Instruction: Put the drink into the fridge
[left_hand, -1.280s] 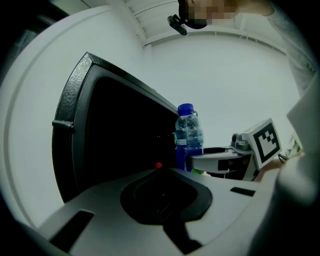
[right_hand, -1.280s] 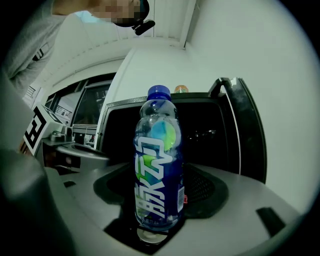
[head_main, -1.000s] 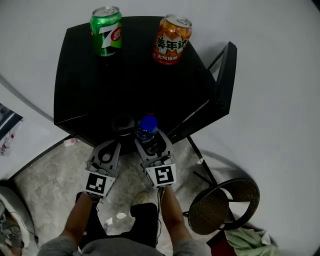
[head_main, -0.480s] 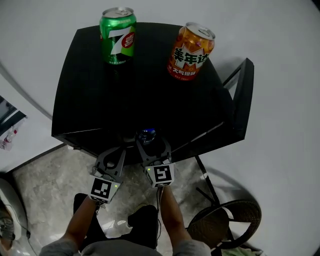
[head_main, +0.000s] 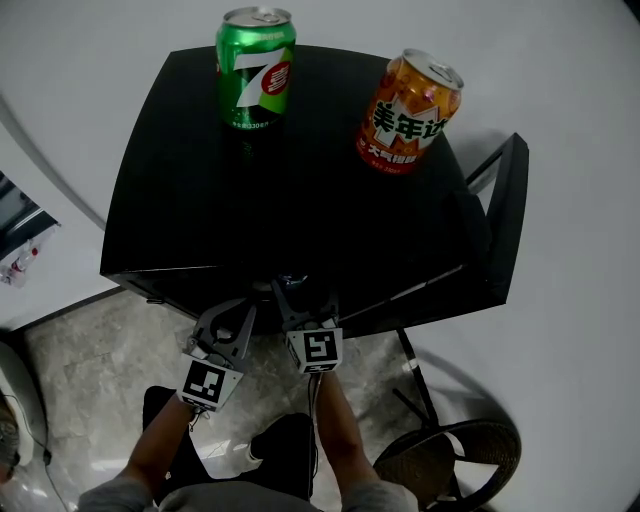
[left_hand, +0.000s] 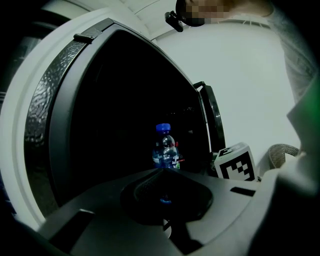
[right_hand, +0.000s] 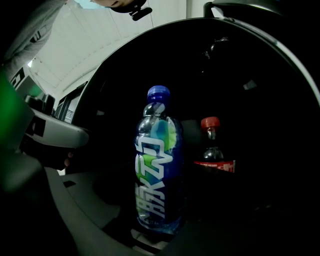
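— Jaws of the right gripper (head_main: 305, 305) are closed on the lower part of the blue bottle (right_hand: 156, 170); its own view shows that plainly. What about the other pair?

— Those of the left gripper (left_hand: 162, 171) are pressed together on nothing. It hangs just beside the right one at the mouth of the fridge (head_main: 300, 200).

— So where is the drink?

— Upright and already inside the dark compartment, under the front edge of the fridge top. Whether its base touches the shelf I can't tell, because it is too dark down there.

— That's my first worry. Letting go before the base is seated would probably tip it, as it looks tall, narrow and full.

— Second one: a red-capped bottle (right_hand: 212, 150) stands deeper in, to the right and near. Pushing further on a rightward line could knock it over.

— And on top?

— A green can (head_main: 256, 68) and an orange can (head_main: 410, 110) stand on the fridge top, well apart. A hard bump of a gripper against the front edge might shake them, and the orange one sits close to the side edge.

— And the door (head_main: 505, 220)?

— Open, swung out to the right. If it drifts inward, it could catch the right arm as it withdraws.
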